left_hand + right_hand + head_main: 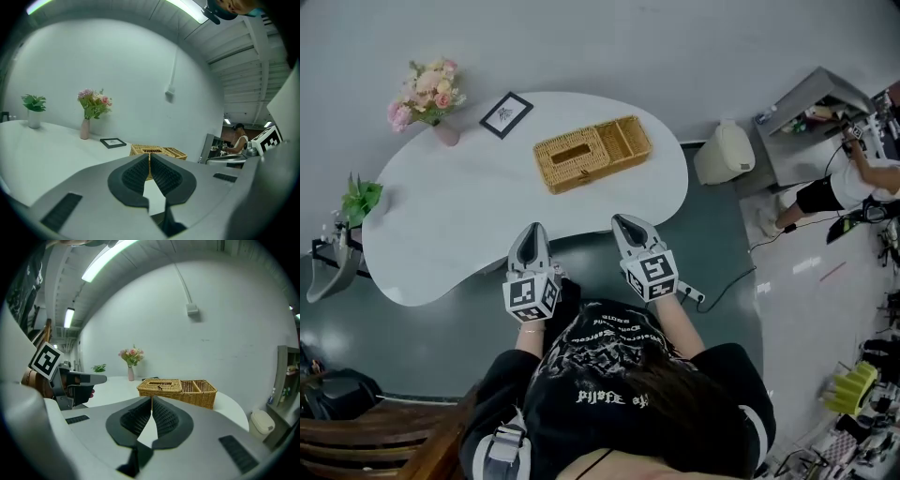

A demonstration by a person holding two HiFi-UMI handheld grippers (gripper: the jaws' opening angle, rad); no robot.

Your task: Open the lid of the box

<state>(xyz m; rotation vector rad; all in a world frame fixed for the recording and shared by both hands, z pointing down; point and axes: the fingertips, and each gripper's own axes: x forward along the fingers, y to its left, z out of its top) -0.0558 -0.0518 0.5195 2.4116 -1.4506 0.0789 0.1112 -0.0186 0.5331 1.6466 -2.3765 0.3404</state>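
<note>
The left gripper point(533, 230) and right gripper point(623, 222) hovered short of the box point(602, 169), jaws pressed together, empty (lid point(570, 152) closed), apparently poised to reach.

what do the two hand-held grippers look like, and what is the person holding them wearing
The left hand-held gripper and the right hand-held gripper both have smooth light-grey shells that taper to a point, lined with black ribbed pads. Each carries a white cube printed with black square markers. The person wears a black short-sleeved T-shirt with white print.
</note>
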